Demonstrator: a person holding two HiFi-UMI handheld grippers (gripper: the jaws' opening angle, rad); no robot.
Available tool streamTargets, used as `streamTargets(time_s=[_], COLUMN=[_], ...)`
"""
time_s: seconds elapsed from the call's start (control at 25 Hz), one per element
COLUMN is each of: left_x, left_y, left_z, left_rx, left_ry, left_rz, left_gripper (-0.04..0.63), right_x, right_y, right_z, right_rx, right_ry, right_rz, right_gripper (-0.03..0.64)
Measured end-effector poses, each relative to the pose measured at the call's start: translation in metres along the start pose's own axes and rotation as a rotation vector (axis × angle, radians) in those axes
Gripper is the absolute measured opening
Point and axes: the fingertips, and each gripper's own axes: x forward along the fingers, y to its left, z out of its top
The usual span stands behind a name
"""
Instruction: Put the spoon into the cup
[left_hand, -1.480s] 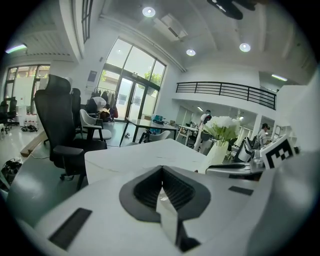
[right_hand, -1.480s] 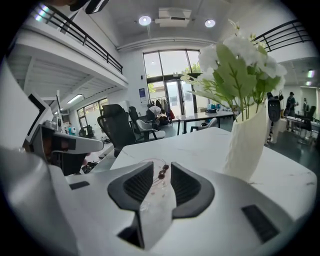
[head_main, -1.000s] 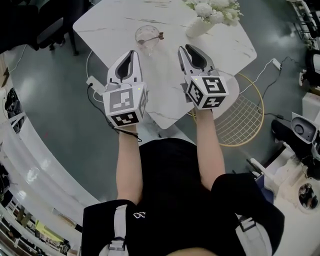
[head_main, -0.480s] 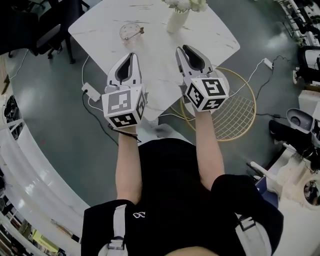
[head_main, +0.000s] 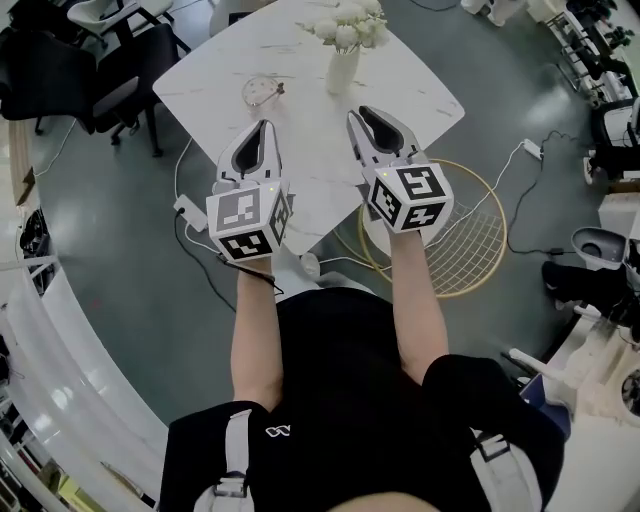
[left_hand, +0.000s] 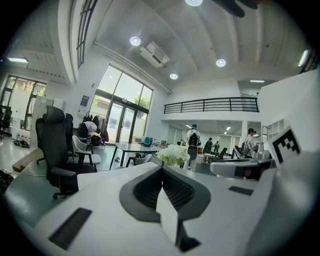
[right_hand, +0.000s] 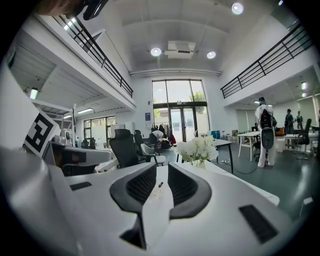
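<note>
- No legible words or numbers in any view.
- Cube (head_main: 248, 217) on the left claw (head_main: 263, 126): black-and-white square marker patterns on its faces, code blocks only, no letters.
- Cube (head_main: 408, 196) on the right claw (head_main: 359, 113): same kind of markers, different patterns.
- One such marker (right_hand: 40, 132) also shows at the left edge of the right gripper view, and another marker (left_hand: 286, 142) at the right of the left gripper view.
- Black top (head_main: 330, 380): small white looped logo (head_main: 278, 431), no lettering.
- Blue sign (right_hand: 148, 116) beside the glass doors: too small to read.
- Dark wall panel (left_hand: 84, 102) left of the windows: unreadable.
</note>
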Motion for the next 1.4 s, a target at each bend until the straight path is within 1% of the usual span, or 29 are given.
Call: streamTargets(time_s=[0.32,0.68,0.88,1.04,1.4], left_x=[-0.005,-0.008,-0.006,-0.001,0.006], left_y=[-0.001,-0.003,-0.008,-0.017,-0.028], left_z=[0.042,0.080,0.088,0.087,0.090], left_rx=[0.038,0.078,0.099,0.119,0.130], left_ry=[-0.077,-0.146,-0.162,-0.157,-0.155], left_rz=[0.002,0.005,0.001,-0.016,-0.025], left_gripper=[0.017,0.017,0.017,0.017,0.017], right_x=[0.000,0.008,0.011,0.013,0.007], right_y=[0.007,0.022,0.026,0.030,0.020], right_z=[0.041,0.079,0.086,0.087,0.086], right_rx=[-0.036,-0.081,-0.091,-0.097,-0.087], right_ry=[-0.071,-0.127,-0.132,-0.139,-0.133], right_rz=[0.029,0.071,0.083,0.101,0.104], right_gripper=[0.077,0.058,0.057,0.057,0.056])
